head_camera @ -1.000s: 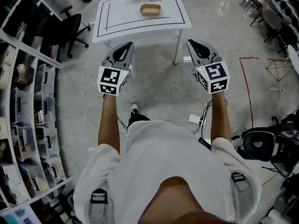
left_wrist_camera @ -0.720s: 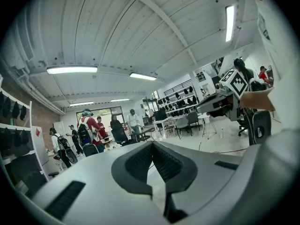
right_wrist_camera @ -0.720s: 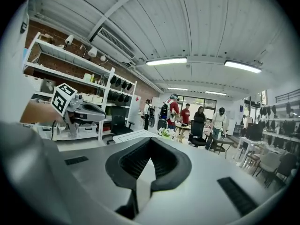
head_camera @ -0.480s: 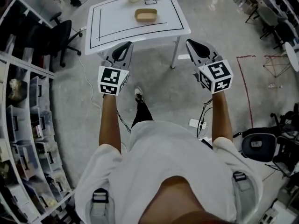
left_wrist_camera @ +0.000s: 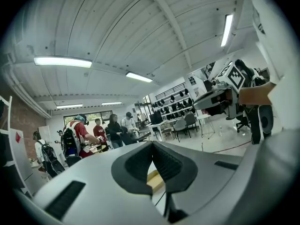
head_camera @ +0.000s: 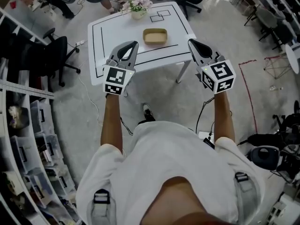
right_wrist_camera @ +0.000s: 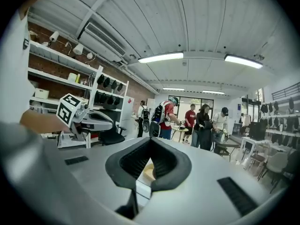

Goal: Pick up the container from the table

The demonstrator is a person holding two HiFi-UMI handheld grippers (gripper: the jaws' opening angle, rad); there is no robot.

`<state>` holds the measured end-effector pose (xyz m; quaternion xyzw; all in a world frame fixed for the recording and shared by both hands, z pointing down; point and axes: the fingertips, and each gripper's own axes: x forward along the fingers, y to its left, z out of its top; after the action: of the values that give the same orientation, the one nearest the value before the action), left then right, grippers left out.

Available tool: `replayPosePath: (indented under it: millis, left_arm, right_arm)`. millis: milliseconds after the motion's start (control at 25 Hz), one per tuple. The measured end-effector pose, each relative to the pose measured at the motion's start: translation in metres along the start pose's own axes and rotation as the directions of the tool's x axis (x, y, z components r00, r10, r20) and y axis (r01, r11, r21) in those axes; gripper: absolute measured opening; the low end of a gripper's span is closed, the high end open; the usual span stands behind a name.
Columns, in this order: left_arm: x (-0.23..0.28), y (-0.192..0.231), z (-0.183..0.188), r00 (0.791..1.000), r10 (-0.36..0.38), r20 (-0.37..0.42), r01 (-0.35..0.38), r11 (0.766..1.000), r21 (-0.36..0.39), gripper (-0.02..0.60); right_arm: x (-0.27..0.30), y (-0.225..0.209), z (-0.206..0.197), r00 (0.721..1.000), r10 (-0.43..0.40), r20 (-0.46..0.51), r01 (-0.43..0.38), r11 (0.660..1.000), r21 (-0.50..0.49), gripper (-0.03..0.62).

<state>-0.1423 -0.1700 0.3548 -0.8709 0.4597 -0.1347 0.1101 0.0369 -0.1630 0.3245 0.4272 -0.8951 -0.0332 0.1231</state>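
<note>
Both hand-held tools are empty. The left gripper (head_camera: pixel 134 44) has its jaws pressed together with nothing between them, and its own view shows the pads meeting at the tip. The right gripper (head_camera: pixel 191 42) looks the same, its jaws closed on nothing. Each is held out in front of the person. In the head view, the tips reach about the near edge of the table (head_camera: pixel 117 34), 1 toward the left and 1 at the right corner.

The container (head_camera: pixel 155 36) lies flat on the tabletop, right of the middle and beyond both grippers, roughly between the lines they point along. Neither gripper touches it. Each gripper view shows only a tan sliver of it below the closed pads.

As I judge it, only the approach is under way. Still to do are opening the jaws, reaching the container's rim, closing on it and lifting.

- 2 grippers
- 1 container, shallow, tan and apparently empty
- 1 white table, marked with 1 large black outline and 2 small overlapping rectangles near its far edge
- 1 flower pot (head_camera: pixel 138 8) at that far edge, well apart from the container
- 5 people can be made out in the right gripper view, standing beyond the table
</note>
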Motion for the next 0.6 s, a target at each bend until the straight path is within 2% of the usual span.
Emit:
replayPosePath:
  millis: [320, 600]
  left_arm:
    - [0.039, 0.088, -0.019, 0.999, -0.034, 0.009, 0.034, 0.999, 0.006, 0.015]
    - [0.076, 0.112, -0.047, 0.997, -0.063, -0.034, 0.063, 0.998, -0.016, 0.015]
  right_arm:
    - [0.089, -0.01, 0.015, 0.998, -0.051, -0.022, 0.051, 0.999, -0.011, 0.014]
    - [0.135, -0.03, 0.003, 0.998, -0.041, -0.045, 0.042, 0.999, 0.008, 0.014]
